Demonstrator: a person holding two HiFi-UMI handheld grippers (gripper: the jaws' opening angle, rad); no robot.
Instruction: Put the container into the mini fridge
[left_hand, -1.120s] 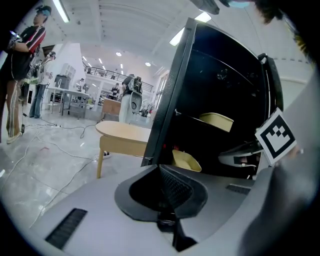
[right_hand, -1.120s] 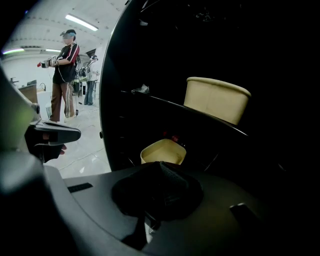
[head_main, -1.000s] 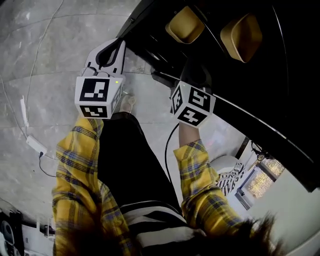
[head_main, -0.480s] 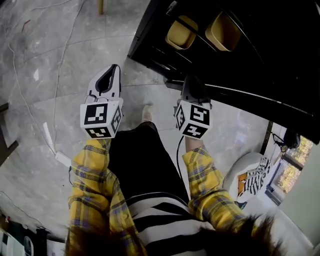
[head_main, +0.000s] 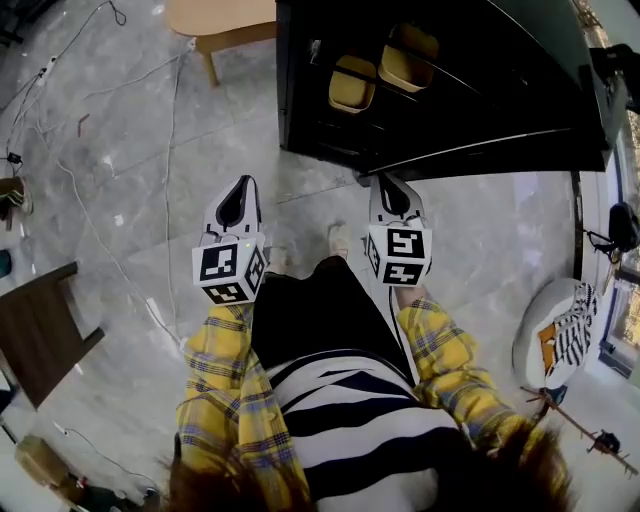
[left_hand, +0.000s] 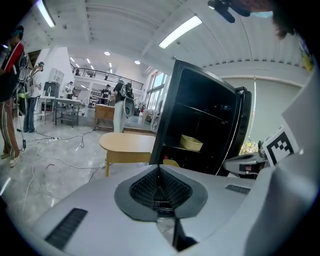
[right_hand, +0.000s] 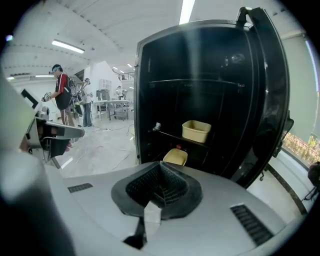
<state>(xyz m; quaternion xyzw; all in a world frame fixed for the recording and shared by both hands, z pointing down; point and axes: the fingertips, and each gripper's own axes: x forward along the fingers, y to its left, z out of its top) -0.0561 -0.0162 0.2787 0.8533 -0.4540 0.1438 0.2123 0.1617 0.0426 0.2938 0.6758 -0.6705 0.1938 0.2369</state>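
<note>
The black mini fridge (head_main: 440, 90) stands open, its door (right_hand: 272, 100) swung to the right. Two yellow containers sit inside: one on a shelf (head_main: 406, 58) (right_hand: 196, 131) (left_hand: 191, 142), one lower down (head_main: 352, 84) (right_hand: 175, 157). My left gripper (head_main: 243, 184) (left_hand: 160, 167) hangs over the floor, left of the fridge's front, its jaws shut with nothing between them. My right gripper (head_main: 388, 182) (right_hand: 160, 165) points at the open fridge, a short way in front of it, shut and holding nothing.
A light wooden table (head_main: 215, 20) (left_hand: 127, 145) stands left of the fridge. Cables (head_main: 170, 120) run over the grey floor. A dark wooden stool (head_main: 40, 325) is at the left, and a white round seat with striped cloth (head_main: 560, 335) at the right. People stand far off (right_hand: 62, 95).
Both grippers have drawn back from the fridge and now hang lower in the head view. The right gripper has left the fridge's front edge. The whole fridge opening has come into view.
</note>
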